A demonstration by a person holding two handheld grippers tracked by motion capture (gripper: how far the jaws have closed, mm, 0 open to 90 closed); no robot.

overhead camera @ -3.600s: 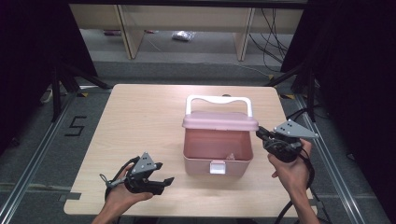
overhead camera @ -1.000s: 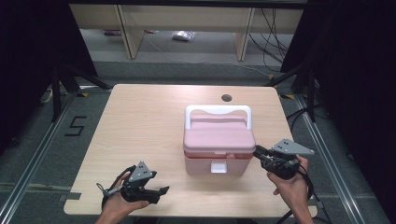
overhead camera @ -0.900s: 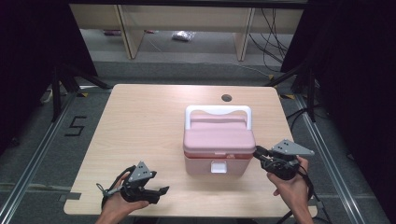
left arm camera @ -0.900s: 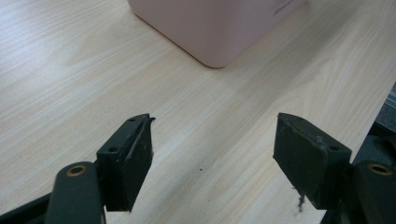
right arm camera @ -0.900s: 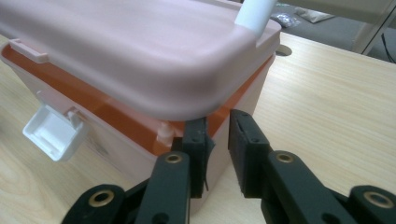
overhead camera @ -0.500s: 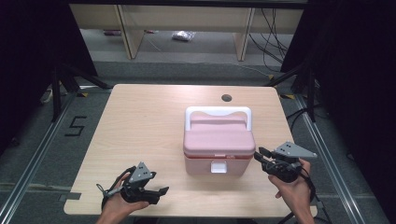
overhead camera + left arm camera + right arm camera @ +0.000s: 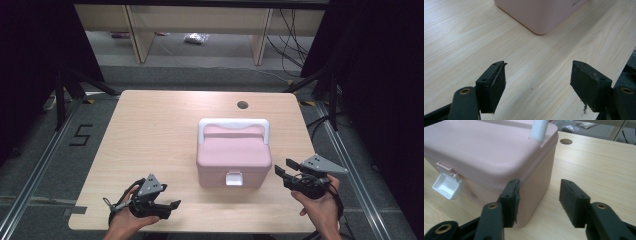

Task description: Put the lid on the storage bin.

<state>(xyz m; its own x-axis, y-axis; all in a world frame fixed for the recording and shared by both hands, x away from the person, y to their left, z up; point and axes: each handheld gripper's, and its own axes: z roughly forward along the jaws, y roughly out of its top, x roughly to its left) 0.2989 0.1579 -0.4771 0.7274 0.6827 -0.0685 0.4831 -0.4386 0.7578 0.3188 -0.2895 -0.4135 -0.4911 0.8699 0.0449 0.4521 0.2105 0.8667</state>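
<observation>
A pink box [image 7: 234, 155] with a white handle [image 7: 233, 122] stands on the table, lid down. Its white latch [image 7: 447, 183] sticks out from the front wall. My right gripper [image 7: 281, 172] hovers just off the box's near right corner. Its jaws have just been opening and now stand open, with bare table between them in the right gripper view [image 7: 539, 195]. My left gripper [image 7: 172, 207] rests low near the table's front left edge, pointing right, open and holding nothing. The left gripper view [image 7: 537, 82] looks toward a corner of the box [image 7: 541, 12].
The light wooden table [image 7: 160, 130] has a round cable hole [image 7: 242, 105] behind the box. Wooden shelving [image 7: 200, 20] stands on the floor beyond the far edge. Black stands [image 7: 65, 85] flank the table on both sides.
The box lid, raised in the earliest frame, is now down. My right gripper has dropped toward the box's near right corner and its jaws have spread. The left gripper has stayed put over the last second.
</observation>
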